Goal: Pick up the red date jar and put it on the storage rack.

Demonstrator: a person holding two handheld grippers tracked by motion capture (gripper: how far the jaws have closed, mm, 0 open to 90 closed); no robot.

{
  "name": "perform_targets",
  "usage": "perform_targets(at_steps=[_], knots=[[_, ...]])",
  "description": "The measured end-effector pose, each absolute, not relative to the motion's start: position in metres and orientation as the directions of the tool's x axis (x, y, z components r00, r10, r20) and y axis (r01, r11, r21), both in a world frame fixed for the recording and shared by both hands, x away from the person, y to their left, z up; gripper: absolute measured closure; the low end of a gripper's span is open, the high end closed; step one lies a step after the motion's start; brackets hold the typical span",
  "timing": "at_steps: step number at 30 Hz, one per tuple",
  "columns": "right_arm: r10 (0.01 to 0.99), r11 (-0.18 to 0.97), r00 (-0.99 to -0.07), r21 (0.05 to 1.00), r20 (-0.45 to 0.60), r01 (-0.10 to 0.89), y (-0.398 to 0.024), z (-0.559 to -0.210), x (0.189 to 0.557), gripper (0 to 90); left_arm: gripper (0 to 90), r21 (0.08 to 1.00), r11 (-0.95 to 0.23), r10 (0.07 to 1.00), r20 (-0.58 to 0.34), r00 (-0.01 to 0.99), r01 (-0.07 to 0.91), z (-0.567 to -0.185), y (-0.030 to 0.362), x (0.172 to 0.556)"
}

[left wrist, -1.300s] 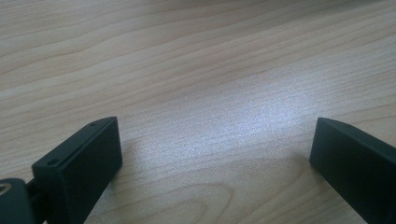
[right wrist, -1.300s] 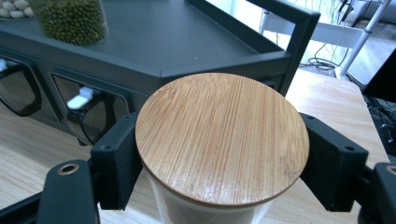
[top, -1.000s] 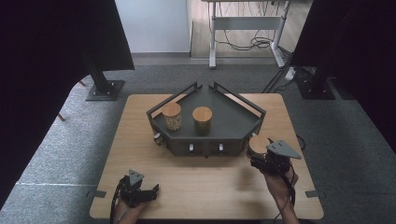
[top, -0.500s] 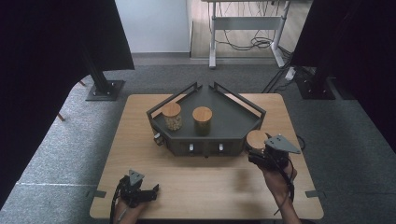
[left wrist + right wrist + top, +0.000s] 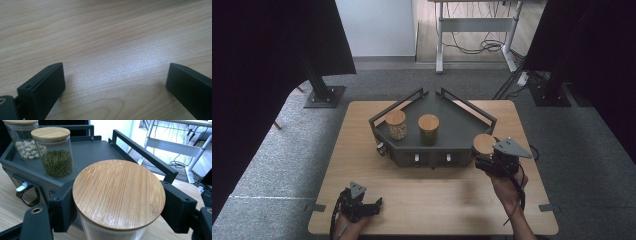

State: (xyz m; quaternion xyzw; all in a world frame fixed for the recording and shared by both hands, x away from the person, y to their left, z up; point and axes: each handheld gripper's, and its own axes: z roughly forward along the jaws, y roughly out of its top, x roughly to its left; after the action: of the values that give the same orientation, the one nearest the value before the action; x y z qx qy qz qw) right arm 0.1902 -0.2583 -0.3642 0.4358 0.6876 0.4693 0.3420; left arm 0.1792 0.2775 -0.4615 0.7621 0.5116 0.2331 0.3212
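The right gripper clamps a clear glass jar with a round bamboo lid: its two black jaws press against opposite sides just under the lid rim, one on each flank of the jar. From above, this held jar sits just ahead of the right gripper, at the right front corner of a dark grey five-sided metal tray with low rails, beside the tray's outer wall rather than inside it. Whether the jar's base rests on the light wooden table or hangs slightly above it is hard to judge, since the gripper body hides that part.

Beyond the held jar, on the tray floor, stand two more lidded glass jars. The nearer, ahead and to the left of the right gripper's jaws, is a jar of small green beans; farther left and behind it is a jar of pale round seeds. The two stand close together but apart. From above they show as the green-bean jar and the pale-seed jar.

The left gripper lies low at the near left edge of the table, well apart from the tray. Its jaws are spread wide with nothing between them, bare wood grain lying ahead of the left gripper.
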Motion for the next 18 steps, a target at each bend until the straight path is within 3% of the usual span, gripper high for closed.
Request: perform_targets(at_steps=[18], knots=[[0.918, 0.176, -0.392, 0.946, -0.058, 0.273, -0.247, -0.354, 0.209, 22.7, 2.0, 0.729, -0.27, 0.929, 0.026, 0.368, 0.629, -0.462, 0.278, 0.179]])
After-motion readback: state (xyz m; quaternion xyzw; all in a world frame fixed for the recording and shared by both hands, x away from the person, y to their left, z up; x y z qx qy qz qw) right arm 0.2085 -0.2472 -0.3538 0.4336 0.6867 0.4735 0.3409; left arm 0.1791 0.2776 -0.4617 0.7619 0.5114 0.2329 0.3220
